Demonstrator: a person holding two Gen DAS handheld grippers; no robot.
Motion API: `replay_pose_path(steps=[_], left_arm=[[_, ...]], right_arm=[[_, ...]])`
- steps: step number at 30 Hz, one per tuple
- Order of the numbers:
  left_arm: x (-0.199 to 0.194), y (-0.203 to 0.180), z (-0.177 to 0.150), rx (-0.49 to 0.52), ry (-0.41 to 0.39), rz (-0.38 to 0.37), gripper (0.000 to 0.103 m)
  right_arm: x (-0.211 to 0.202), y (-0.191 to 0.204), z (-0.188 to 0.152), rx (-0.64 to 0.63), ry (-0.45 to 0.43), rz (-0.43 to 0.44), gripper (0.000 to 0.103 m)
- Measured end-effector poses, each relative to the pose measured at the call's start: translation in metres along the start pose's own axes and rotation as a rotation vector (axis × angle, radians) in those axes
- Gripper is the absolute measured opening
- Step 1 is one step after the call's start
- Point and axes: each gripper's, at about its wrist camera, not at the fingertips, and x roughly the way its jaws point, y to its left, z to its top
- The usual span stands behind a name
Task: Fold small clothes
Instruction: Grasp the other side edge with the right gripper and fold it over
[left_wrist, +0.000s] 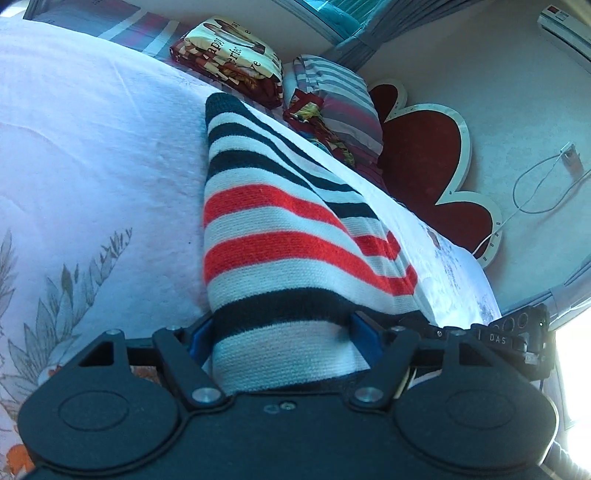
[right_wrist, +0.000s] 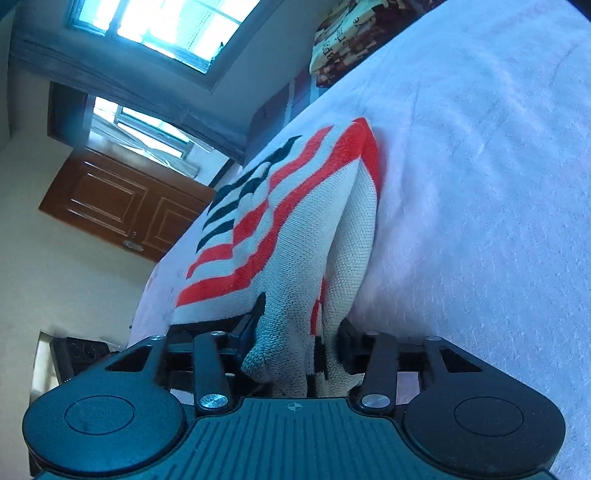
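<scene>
Mid-fold: my left gripper (left_wrist: 282, 334) and right gripper (right_wrist: 295, 345) each pinch the sweater (left_wrist: 266, 229) over the bed (left_wrist: 92, 147), seemingly doubled; next, lay it flat.

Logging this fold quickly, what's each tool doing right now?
Left tool: shut on the striped knit garment.
Right tool: shut on the same striped knit garment, bunched between its fingers.

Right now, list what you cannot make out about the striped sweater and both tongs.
- Left tongs: tips buried under the striped sweater, left wrist view.
- Right tongs: pads covered by bunched knit, right wrist view.
- Sweater's sleeves and full outline: folded under, cut off by the tongs' bodies in both views.
</scene>
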Motion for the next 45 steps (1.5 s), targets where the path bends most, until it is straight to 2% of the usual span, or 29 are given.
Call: replay_pose_path(steps=[4, 6, 9, 15, 20, 27, 36, 45], left_arm=[[0.003, -0.016, -0.003, 0.083, -0.010, 0.068, 0.067], [0.001, -0.020, -0.002, 0.102, -0.020, 0.069, 0.055], [-0.006, -0.022, -0.001, 0.128, -0.030, 0.044, 0.050], [-0.024, -0.025, 0.001, 0.156, -0.063, -0.048, 0.048], [-0.051, -0.020, 0.005, 0.178, -0.086, -0.095, 0.048], [-0.107, 0.009, 0.013, 0.204, -0.123, -0.107, 0.048], [-0.177, 0.073, 0.014, 0.184, -0.153, -0.032, 0.048], [-0.216, 0.141, -0.001, 0.118, -0.151, 0.029, 0.048]], right_arm=[[-0.001, 0.023, -0.016, -0.158, -0.031, -0.129, 0.037], [0.000, 0.041, -0.022, -0.241, -0.049, -0.202, 0.035], [-0.003, 0.065, -0.034, -0.338, -0.088, -0.279, 0.034], [-0.002, 0.115, -0.052, -0.447, -0.134, -0.353, 0.033], [0.031, 0.177, -0.077, -0.540, -0.160, -0.408, 0.033], [0.074, 0.249, -0.105, -0.605, -0.185, -0.411, 0.033], [0.169, 0.316, -0.148, -0.630, -0.139, -0.335, 0.033], [0.262, 0.335, -0.183, -0.606, -0.046, -0.267, 0.033]])
